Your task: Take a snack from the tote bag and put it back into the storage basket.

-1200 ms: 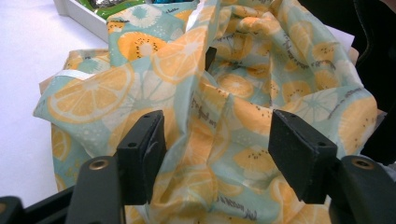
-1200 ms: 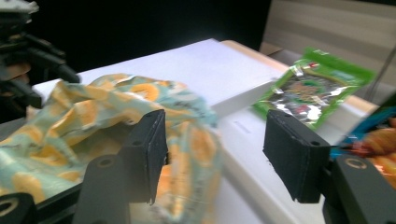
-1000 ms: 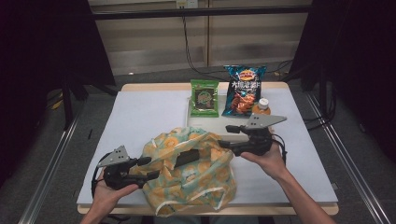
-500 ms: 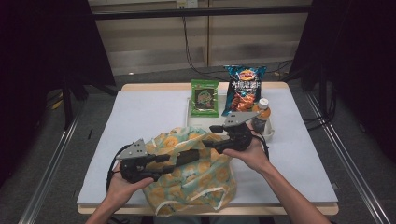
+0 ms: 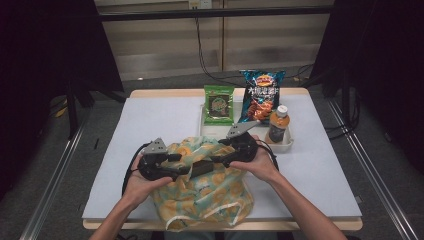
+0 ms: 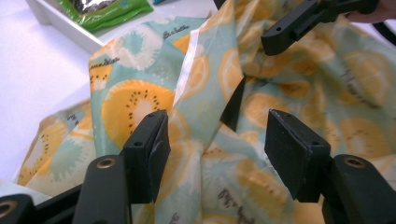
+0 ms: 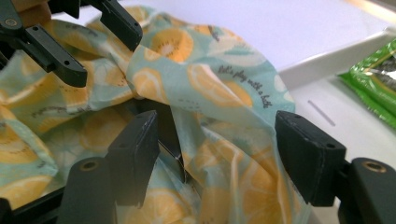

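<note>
A soft bag (image 5: 205, 192) printed with orange and kiwi slices lies crumpled at the table's front middle. My left gripper (image 5: 189, 170) reaches into its top from the left, and my right gripper (image 5: 216, 161) comes in from the right, tips close together. In the left gripper view the left gripper (image 6: 215, 121) is open around a raised fold of the bag (image 6: 201, 70), and its jaws have just been opening. In the right gripper view the right gripper (image 7: 215, 119) is open, its jaws have just been opening, and loose bag cloth (image 7: 210, 88) stands between them unpressed.
At the back middle a white tray (image 5: 286, 146) holds a green packet (image 5: 218, 104), a blue chip bag (image 5: 260, 95) and a small bottle (image 5: 277, 125) with a white cap. The white table top (image 5: 150, 120) ends at a wooden front edge.
Both hands have moved inward over the bag, the left gripper to the right and the right gripper left and down. Their tips now nearly meet at the bag's top.
</note>
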`<state>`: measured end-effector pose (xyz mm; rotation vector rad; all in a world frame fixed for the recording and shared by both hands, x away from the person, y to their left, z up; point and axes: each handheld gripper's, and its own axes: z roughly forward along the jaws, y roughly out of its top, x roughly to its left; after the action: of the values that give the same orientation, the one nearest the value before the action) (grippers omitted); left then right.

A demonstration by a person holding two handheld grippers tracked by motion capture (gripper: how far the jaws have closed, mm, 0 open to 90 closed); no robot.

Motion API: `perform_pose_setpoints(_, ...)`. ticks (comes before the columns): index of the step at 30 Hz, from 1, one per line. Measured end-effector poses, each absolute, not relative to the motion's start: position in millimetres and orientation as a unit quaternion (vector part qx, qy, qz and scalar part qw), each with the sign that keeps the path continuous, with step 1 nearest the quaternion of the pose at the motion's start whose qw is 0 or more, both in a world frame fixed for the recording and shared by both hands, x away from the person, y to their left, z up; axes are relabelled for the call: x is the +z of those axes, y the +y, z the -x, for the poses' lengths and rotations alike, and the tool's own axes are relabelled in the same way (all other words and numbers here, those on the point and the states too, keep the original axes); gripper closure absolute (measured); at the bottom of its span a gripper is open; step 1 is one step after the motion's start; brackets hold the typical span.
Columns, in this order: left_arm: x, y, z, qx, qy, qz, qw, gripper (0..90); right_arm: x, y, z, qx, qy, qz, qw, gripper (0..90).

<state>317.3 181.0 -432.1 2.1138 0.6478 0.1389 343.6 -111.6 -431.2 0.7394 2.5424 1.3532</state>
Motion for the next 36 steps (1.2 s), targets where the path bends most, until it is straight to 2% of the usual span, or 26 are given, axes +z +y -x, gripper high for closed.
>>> perform_pose_setpoints(7, -438.1, 184.8, -330.7, 0.052, 0.284, -0.853, 0.435, 38.1, -441.2, -101.1, -351.0, 0.431, 0.865, -0.243, 0.077, 36.1)
perform_pose_setpoints(12, -443.6, 188.6, -341.0, 0.048, 0.289, -0.856, 0.427, 36.9, -445.7, -98.0, -355.2, 0.428, 0.865, -0.252, 0.068, 53.4)
perform_pose_setpoints(13, -445.0, 189.4, -342.2, 0.045, 0.286, -0.857, 0.426, 36.9, -446.0, -99.2, -356.2, 0.433, 0.863, -0.253, 0.060, 60.2)
perform_pose_setpoints(14, -445.8, 189.4, -342.3, 0.043, 0.290, -0.856, 0.426, 37.4, -446.1, -99.7, -356.6, 0.435, 0.862, -0.253, 0.060, 63.3)
perform_pose_setpoints(16, -445.4, 189.3, -341.2, 0.042, 0.285, -0.857, 0.428, 38.9, -447.0, -99.6, -357.4, 0.436, 0.861, -0.255, 0.060, 76.9)
perform_pose_setpoints(19, -446.6, 188.9, -339.8, 0.037, 0.280, -0.856, 0.433, 43.2, -447.3, -97.8, -355.6, 0.440, 0.861, -0.249, 0.050, 86.6)
perform_pose_setpoints(29, -446.6, 189.9, -339.1, 0.025, 0.262, -0.858, 0.441, 55.7, -443.4, -104.3, -343.8, 0.464, 0.850, -0.245, 0.048, 89.6)
perform_pose_setpoints(36, -443.8, 196.8, -342.9, 0.045, 0.272, -0.854, 0.442, 79.3, -442.1, -100.3, -363.8, 0.463, 0.845, -0.258, 0.071, 89.6)
